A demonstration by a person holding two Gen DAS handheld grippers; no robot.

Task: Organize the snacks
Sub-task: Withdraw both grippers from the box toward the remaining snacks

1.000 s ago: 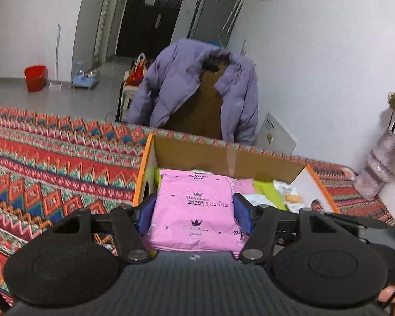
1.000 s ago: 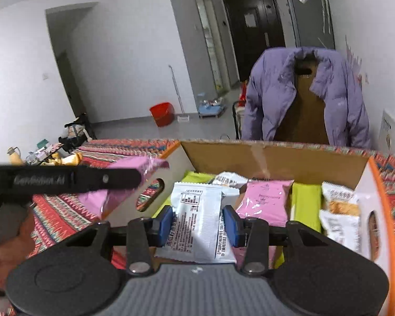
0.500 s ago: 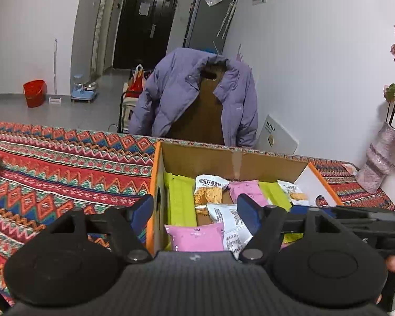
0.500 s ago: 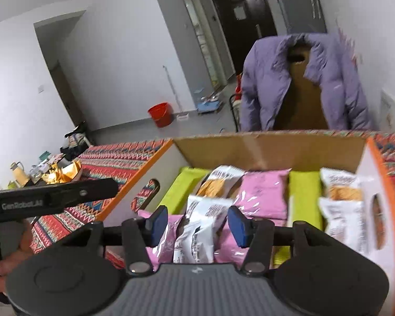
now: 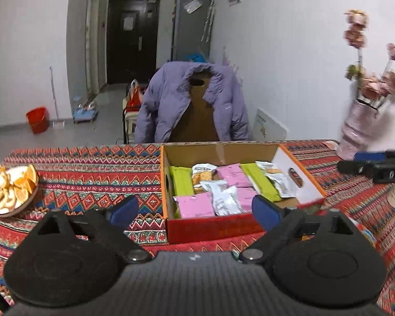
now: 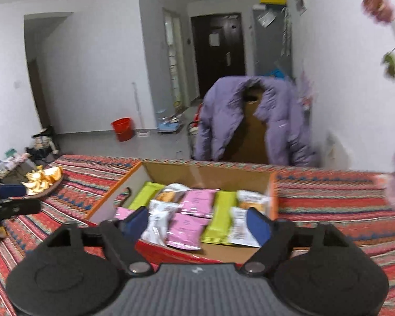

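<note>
Snacks [image 5: 225,184] lie in the box [image 5: 213,227], beyond both grippers' spread, empty fingers [image 5: 123,212].

The left gripper [image 5: 194,212] has a black ribbed body across the lower frame, two round black discs at the lower corners, angular black link arms with silver screw heads, and blue pads [image 5: 122,212] on its fingers. The right gripper [image 6: 196,223] is built the same: grey-black ribbed housing, black discs, silver screws, blue pads [image 6: 259,226]. White lettering marks its black bar at right in the left view.
</note>
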